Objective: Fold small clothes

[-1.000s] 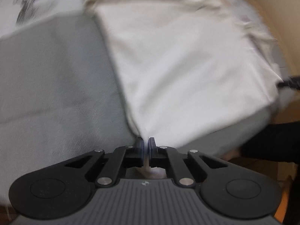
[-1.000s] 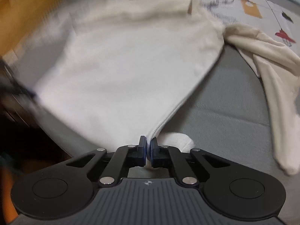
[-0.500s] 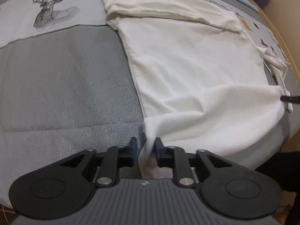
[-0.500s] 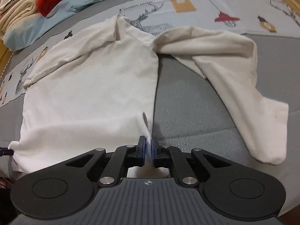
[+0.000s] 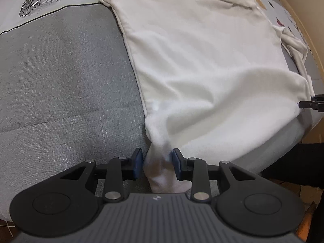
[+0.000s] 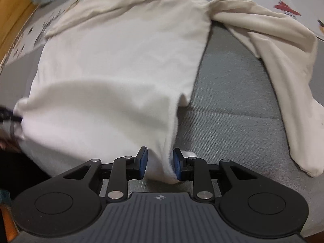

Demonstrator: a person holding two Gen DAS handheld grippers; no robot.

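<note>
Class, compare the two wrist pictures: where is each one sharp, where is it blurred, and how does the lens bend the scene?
Left wrist view: the claw is sharp, the shirt corner between its pads is smeared, and the bed cover bulges.
Right wrist view: the shirt is soft overall, the far left edge is streaked dark, the sleeve curves outward, and the claw stays crisp.

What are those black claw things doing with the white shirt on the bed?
A person holds a gripper in each hand. The left gripper and right gripper have just been opening, letting go of the bottom corners of the white shirt. The shirt lies spread on the grey bedcover, one sleeve flung sideways. Folding hasn't started.
</note>
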